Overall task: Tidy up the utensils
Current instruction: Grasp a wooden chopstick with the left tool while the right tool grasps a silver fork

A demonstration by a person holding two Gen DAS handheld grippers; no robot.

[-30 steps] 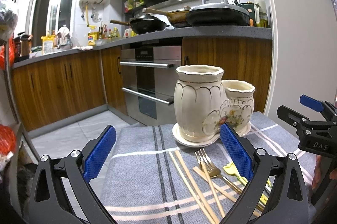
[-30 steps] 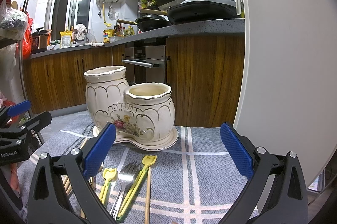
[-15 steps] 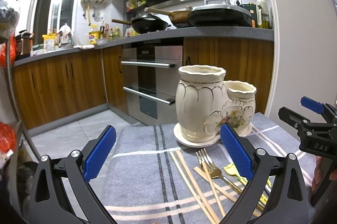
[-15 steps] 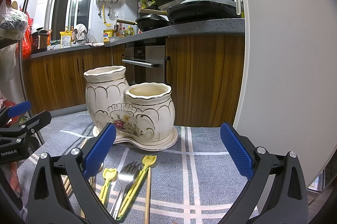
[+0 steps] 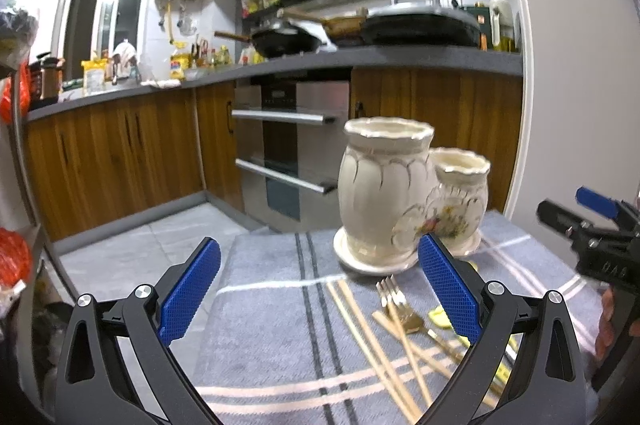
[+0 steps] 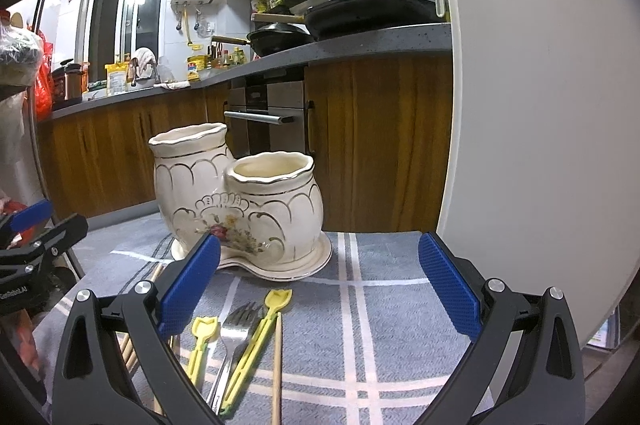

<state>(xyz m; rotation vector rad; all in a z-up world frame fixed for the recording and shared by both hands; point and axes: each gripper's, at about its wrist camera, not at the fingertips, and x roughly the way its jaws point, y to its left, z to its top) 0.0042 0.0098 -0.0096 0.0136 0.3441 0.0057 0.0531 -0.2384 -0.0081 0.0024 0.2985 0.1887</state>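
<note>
Broadly, a grey plaid cloth (image 6: 384, 309) covers the counter, with kitchen cabinets and an oven beyond its far edge. At the far middle of the cloth stands a cream ceramic holder (image 6: 240, 209), two joined pots on one saucer: a taller pot on the left and a shorter, wider one on the right. Both mouths look empty, so sorting has likely not begun.

Both tools hover low over the near edge, angled toward the holder. The left claw (image 5: 318, 291) is spread wide, holding nothing; the right claw (image 6: 318, 291) is equally wide and empty. That spread probably suits dropping over a thin handle lying flat.

Utensils lie loose on the cloth, near side of the holder, handles pointing toward the person. A steel fork (image 6: 234, 333) sits between two yellow plastic pieces (image 6: 258, 337), a shorter one just left of it. Wooden chopsticks (image 5: 372, 341) fan out to the left, crossing a gold-toned fork (image 5: 400, 309); one single chopstick (image 6: 277, 365) lies right of the yellow pieces. Crossed pieces may drag neighbours when lifted.
</note>
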